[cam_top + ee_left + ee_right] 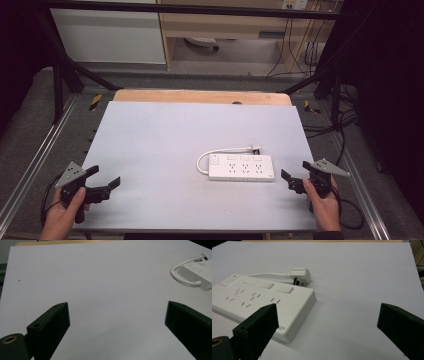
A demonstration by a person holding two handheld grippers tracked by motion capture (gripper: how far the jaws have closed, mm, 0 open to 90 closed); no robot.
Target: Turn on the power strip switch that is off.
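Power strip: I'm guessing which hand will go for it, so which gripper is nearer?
Right. The right gripper sits just off the power strip's end; the left gripper is far across the table.

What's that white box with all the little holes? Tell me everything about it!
It's a white power strip, plastic by the look of it, lying flat on the grey table, nearer the right claw. Its top has rows of socket slots, three flat switches and a bigger button with a red dot. A short white cable loops from one end to its plug. Nothing grips it.
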